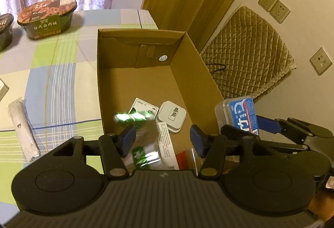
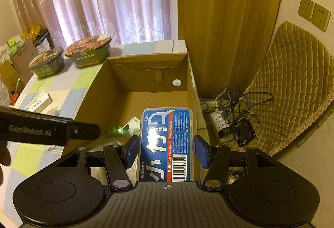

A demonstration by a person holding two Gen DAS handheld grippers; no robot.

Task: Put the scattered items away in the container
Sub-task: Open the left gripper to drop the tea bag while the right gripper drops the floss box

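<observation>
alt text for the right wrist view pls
The right claw grips a blue-labelled clear plastic floss pick box above an open brown cardboard box on a checked tablecloth.

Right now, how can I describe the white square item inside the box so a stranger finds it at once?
Find the open cardboard box on the checked tablecloth. On its floor, near the right wall, lies the white square item. Unlike the flat printed card beside it and the shiny green packet, it is a thick rounded block with a small dark mark on top.
</observation>
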